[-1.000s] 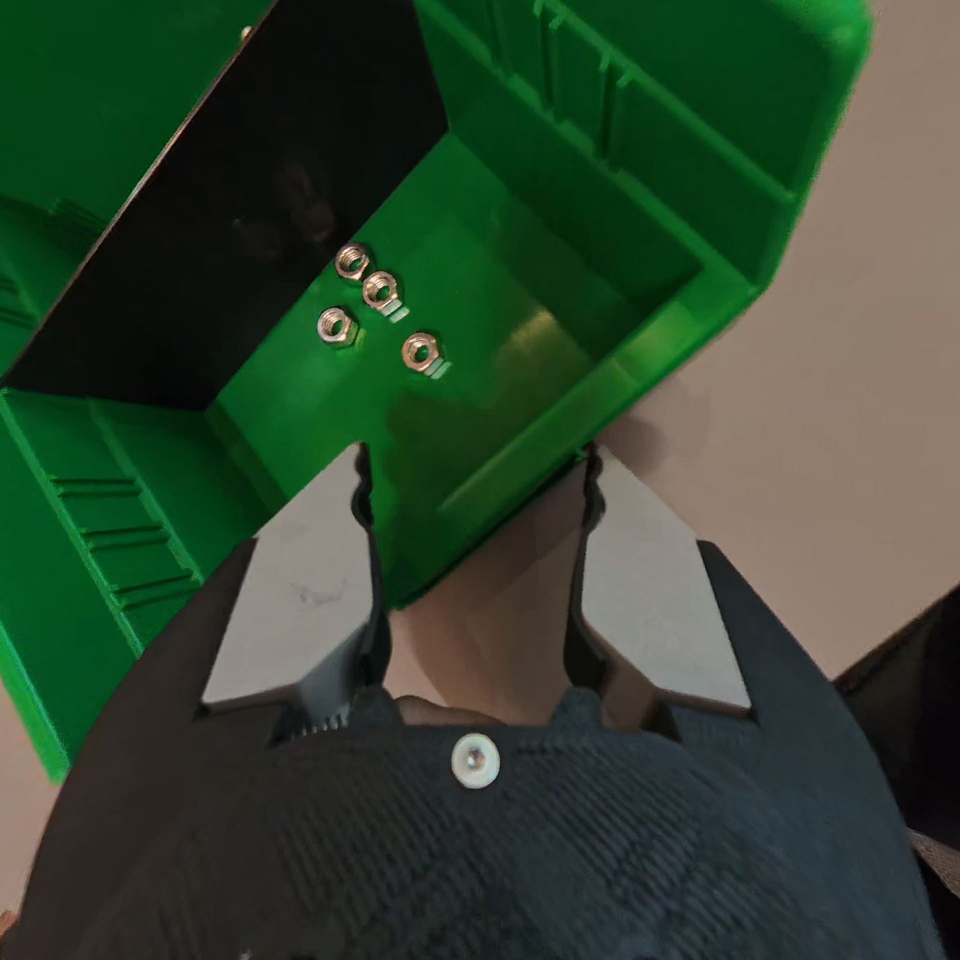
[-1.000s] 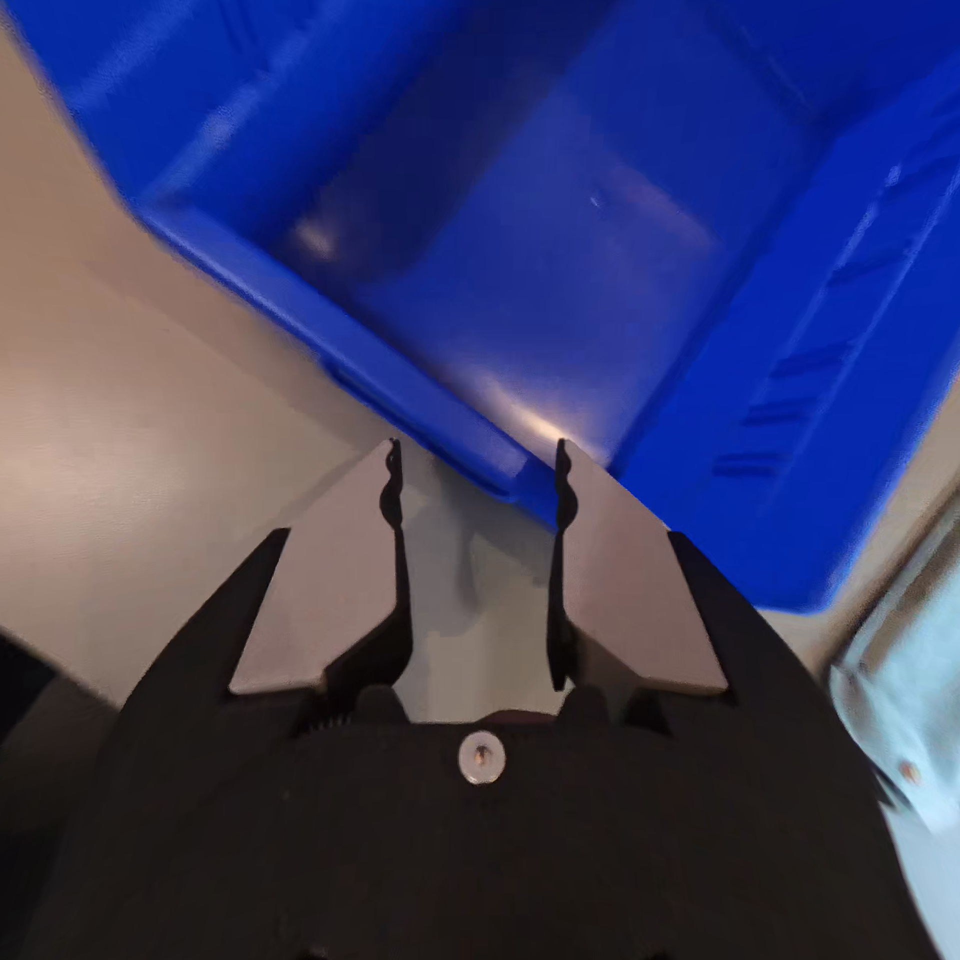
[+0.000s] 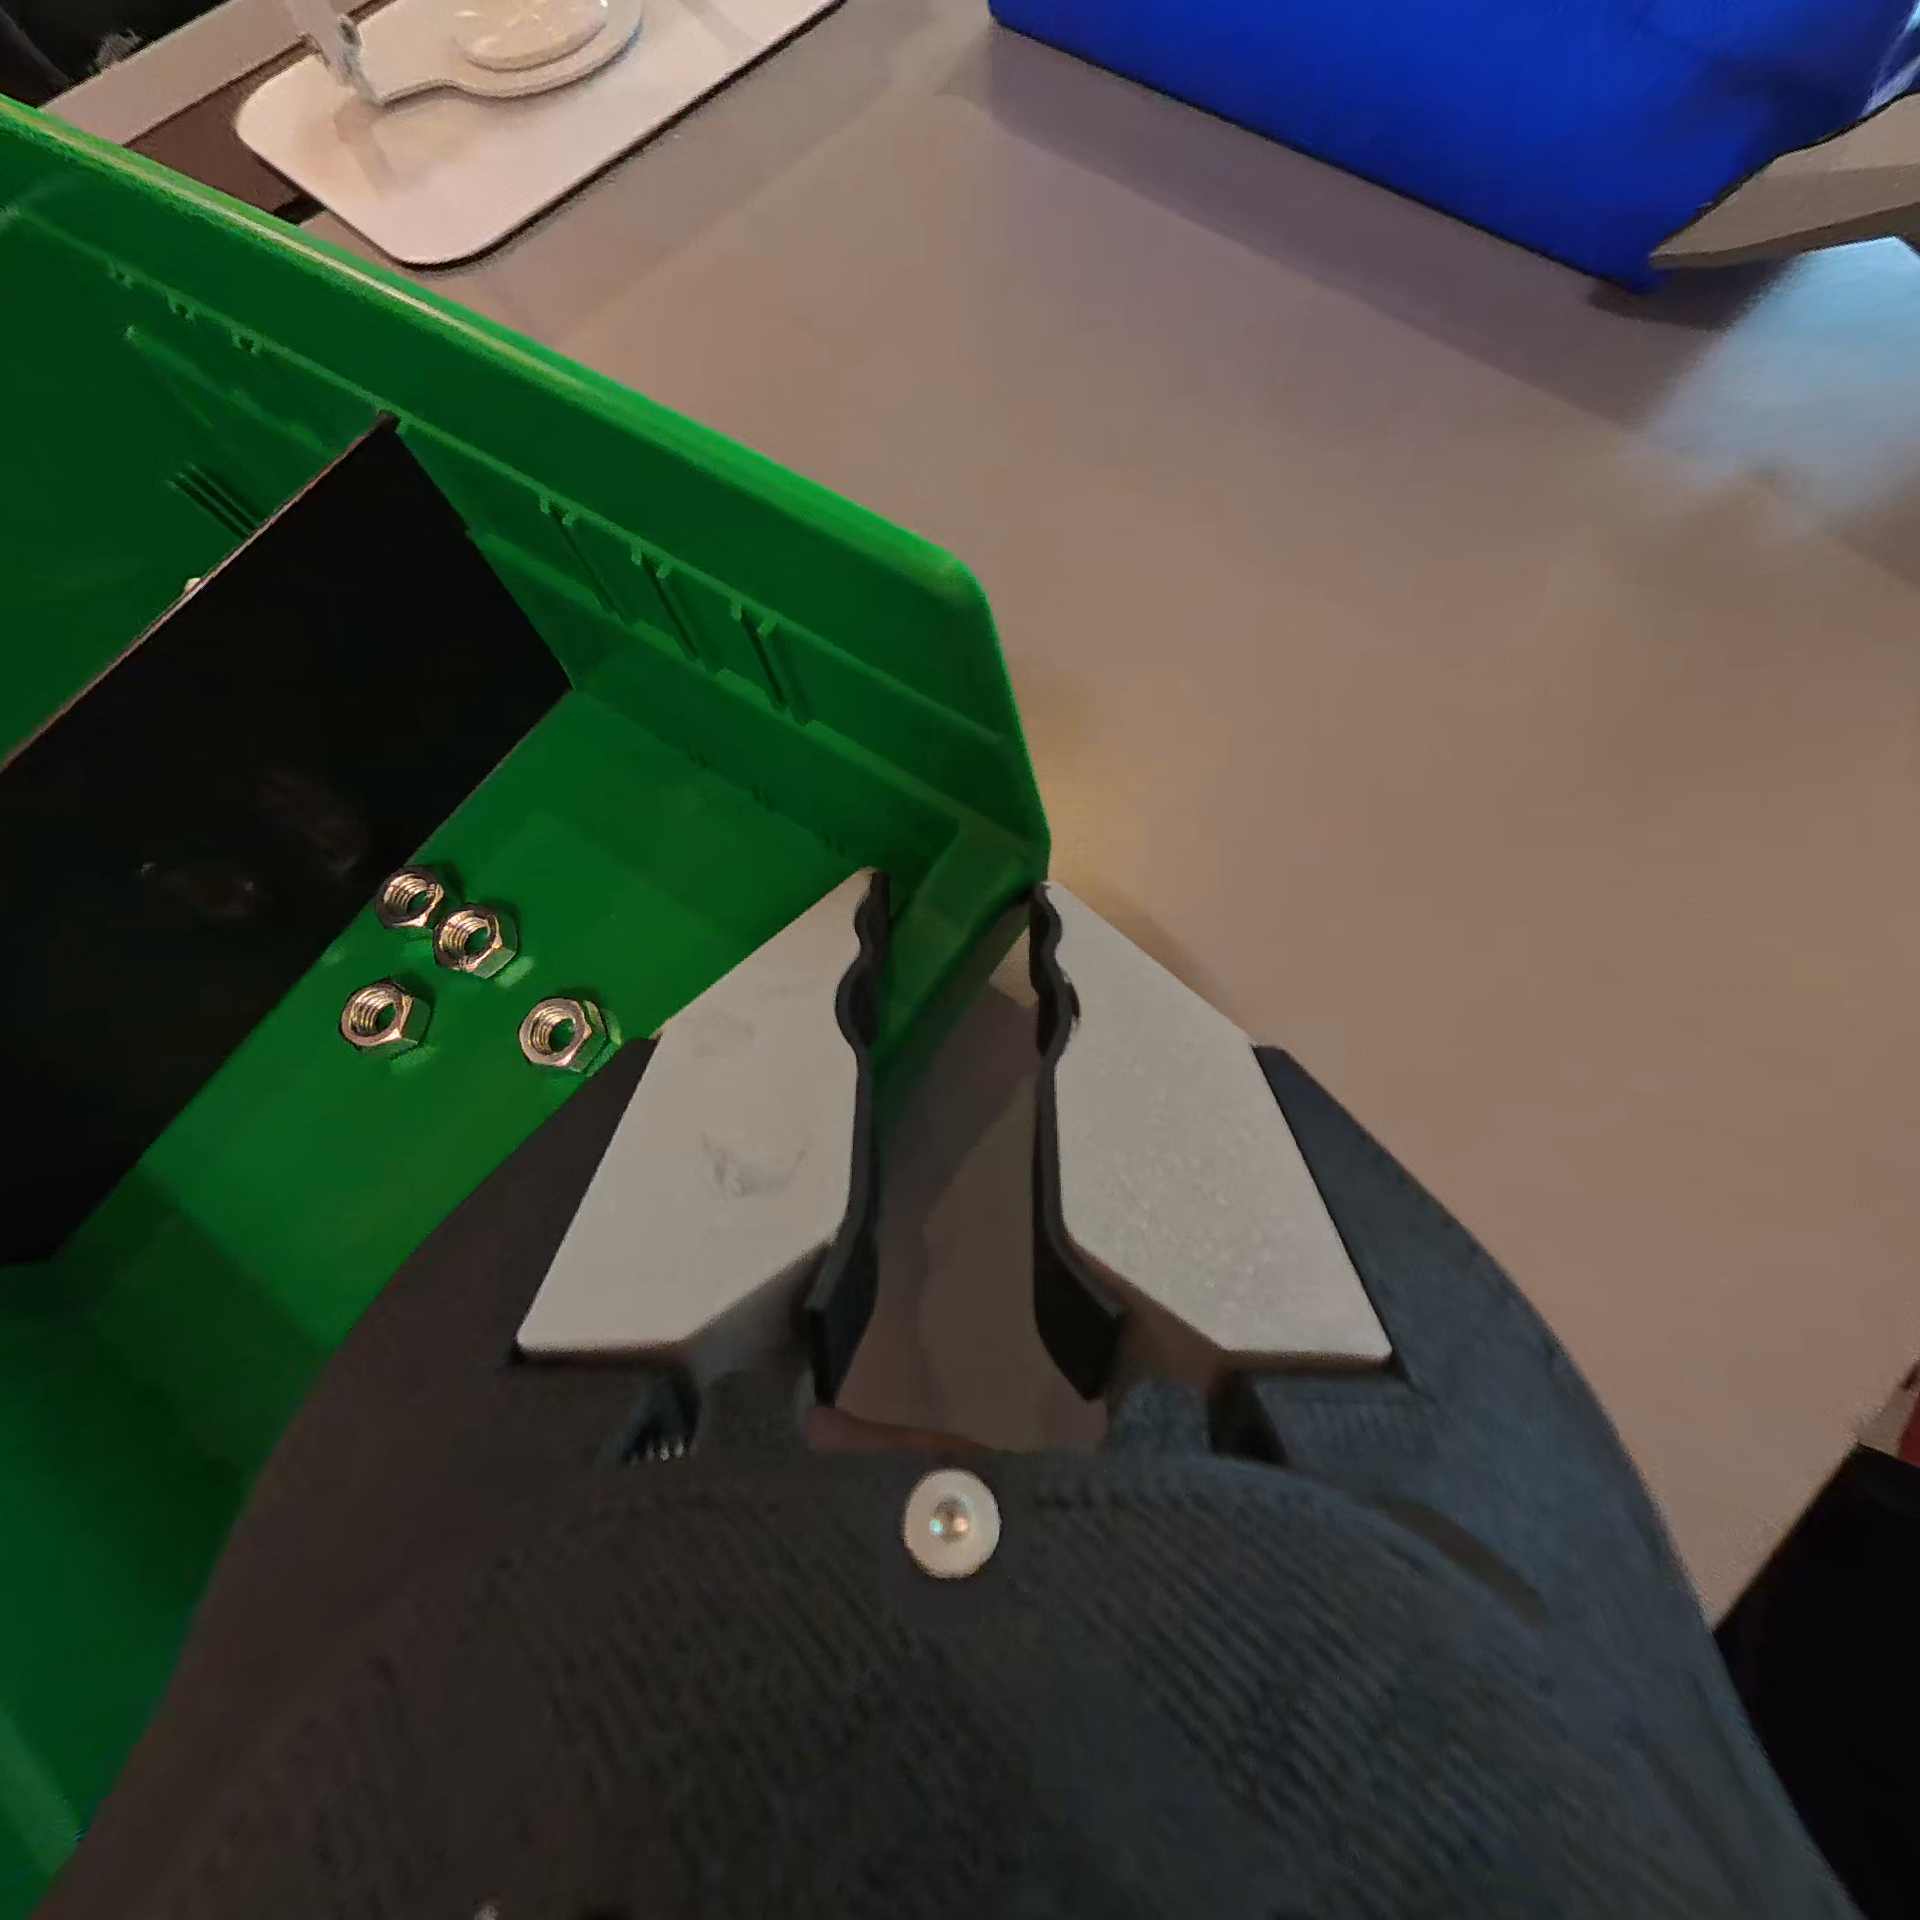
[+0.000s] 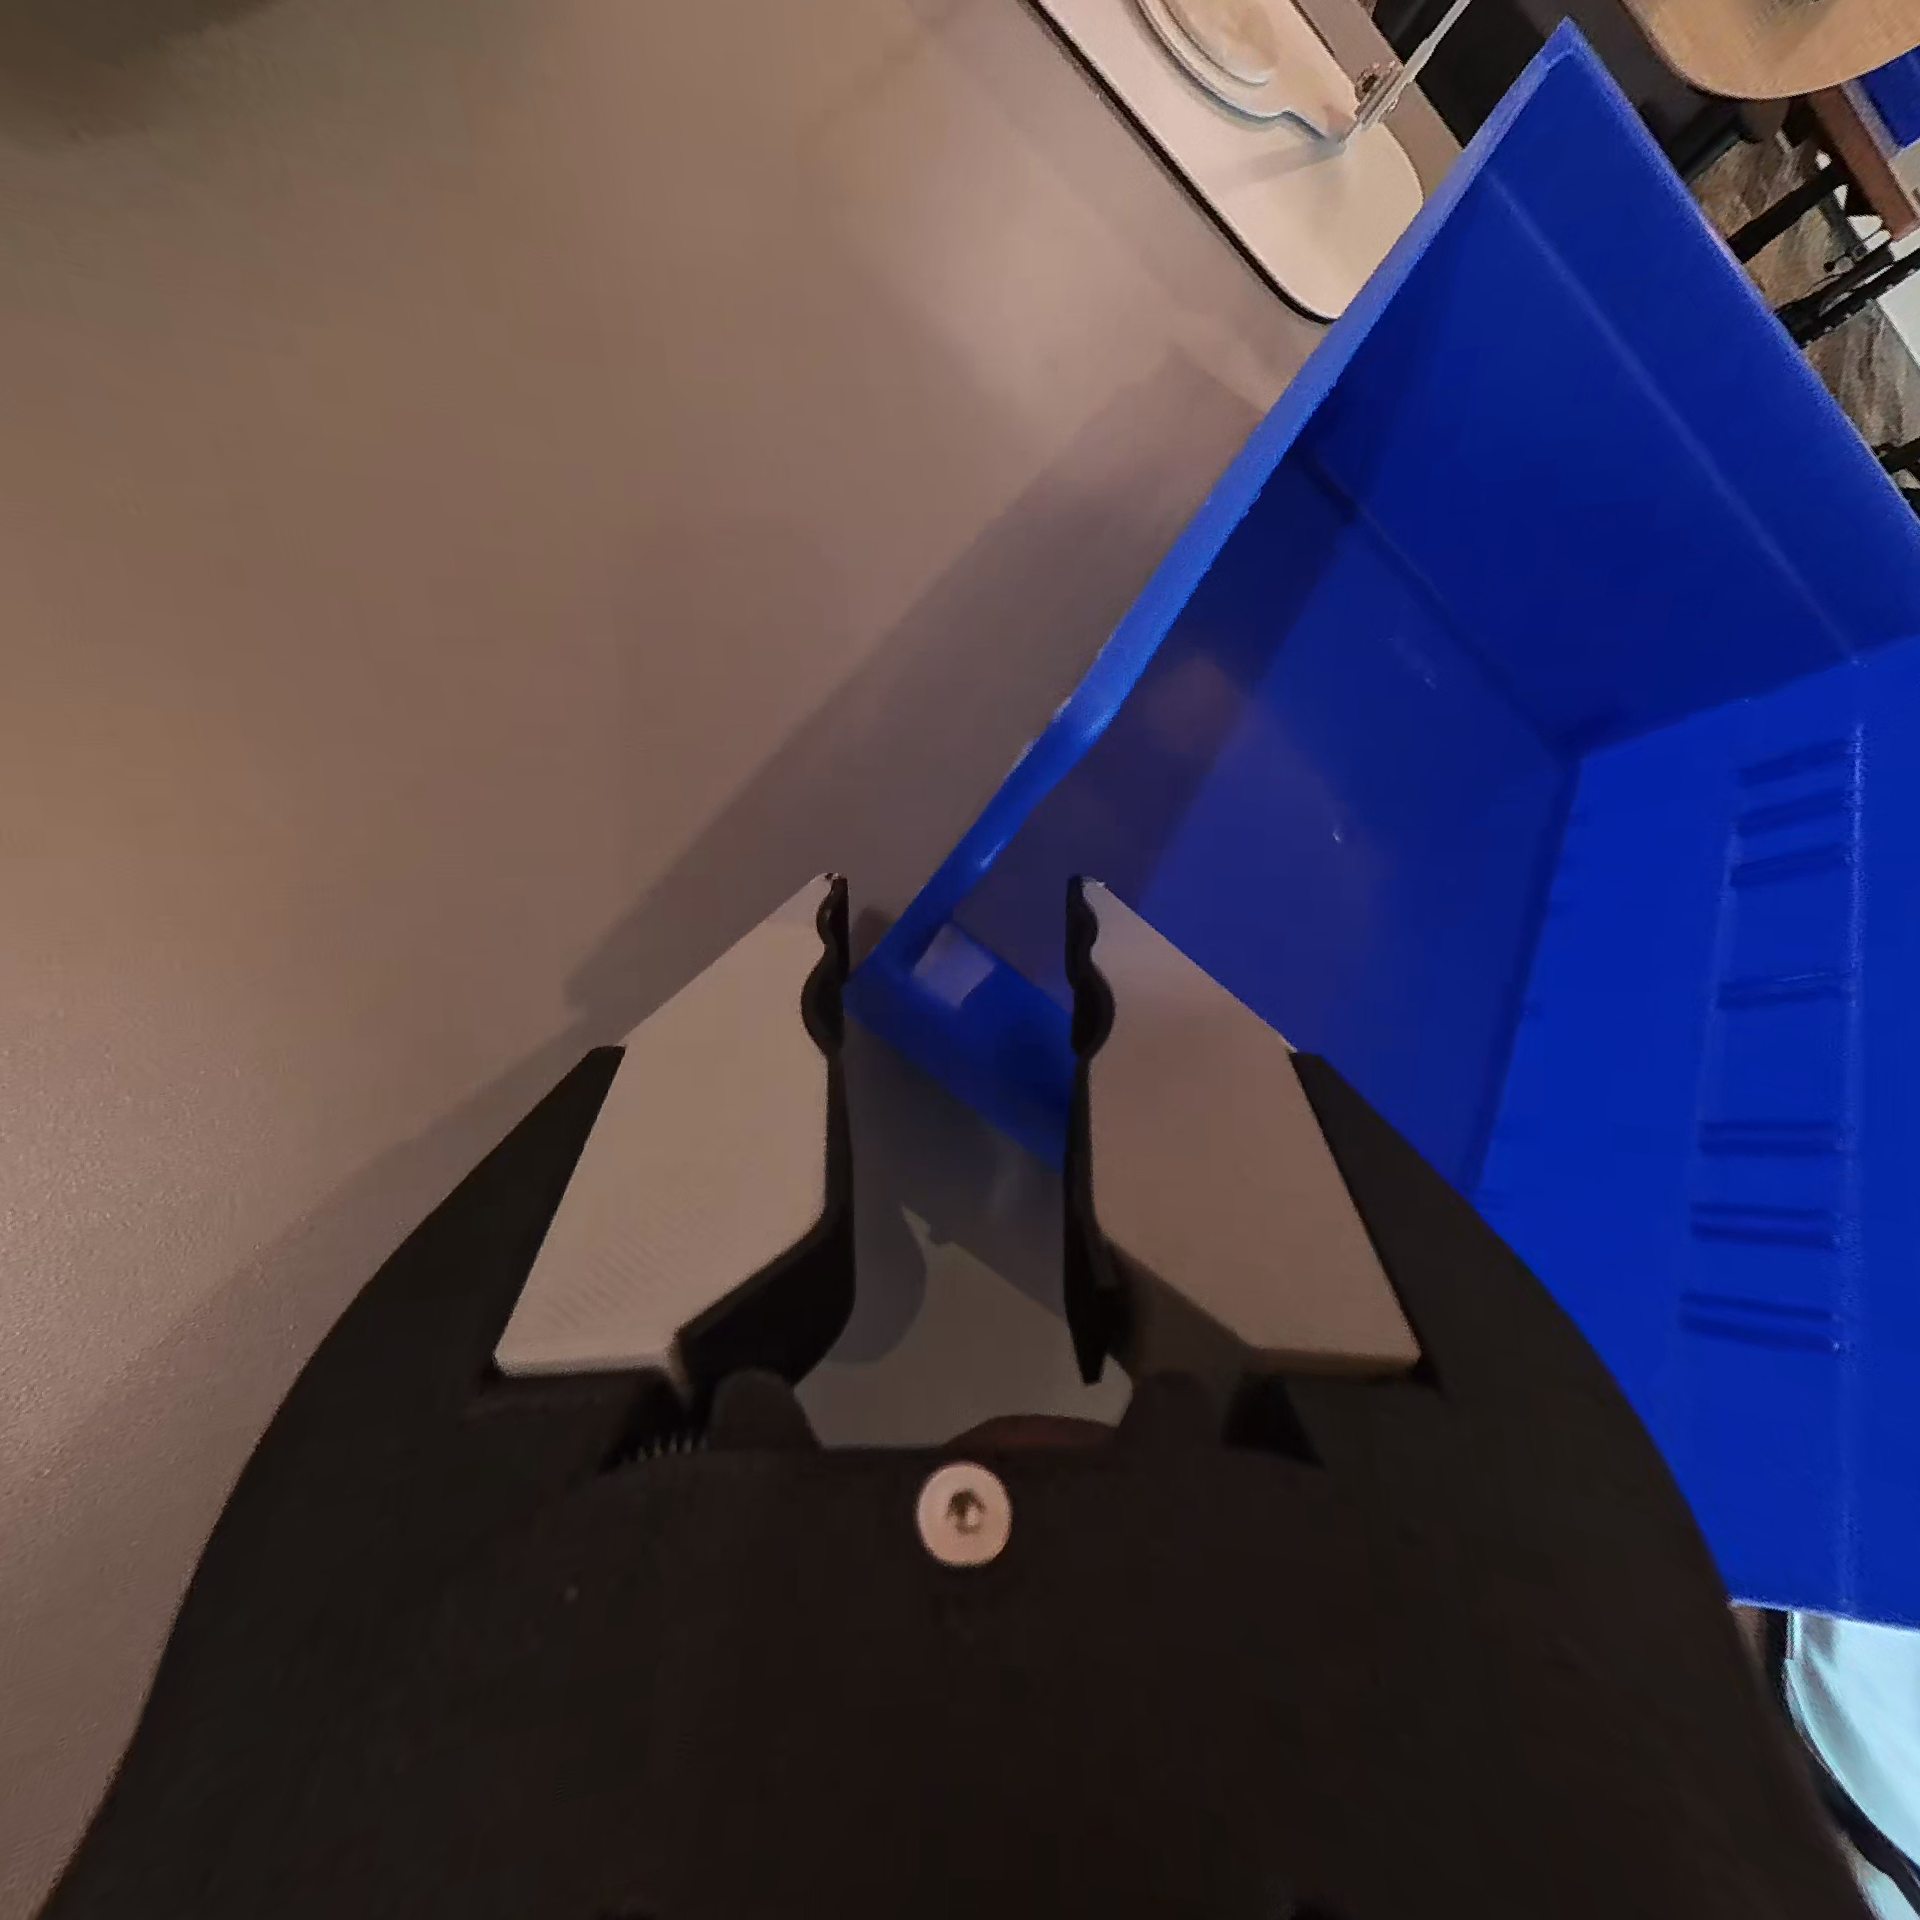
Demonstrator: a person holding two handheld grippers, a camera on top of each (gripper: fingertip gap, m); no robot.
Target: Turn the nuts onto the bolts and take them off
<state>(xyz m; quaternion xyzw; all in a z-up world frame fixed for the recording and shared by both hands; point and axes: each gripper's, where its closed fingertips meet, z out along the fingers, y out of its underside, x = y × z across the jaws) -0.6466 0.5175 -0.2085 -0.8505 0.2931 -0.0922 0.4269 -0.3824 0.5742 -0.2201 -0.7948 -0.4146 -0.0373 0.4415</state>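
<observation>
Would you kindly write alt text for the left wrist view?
The open, empty left tool straddles the near corner of a green bin holding four loose steel nuts beside a black divider. A blue bin sits farther off on the grey table.

Both tongs (image 3: 954,914) (image 4: 956,914) have black bodies, grey fingers, wavy black pads, seemingly one silver screw.

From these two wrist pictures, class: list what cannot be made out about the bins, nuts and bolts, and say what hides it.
- Bolts: none show in either view.
- Green bin: the black divider hides the compartment behind it, and the left gripper covers the floor nearest the camera, beside the four nuts.
- Blue bin: its right part is cut off by the frame edge, its near floor hidden by the right gripper.
- Pale smear: too blurred to identify.
</observation>
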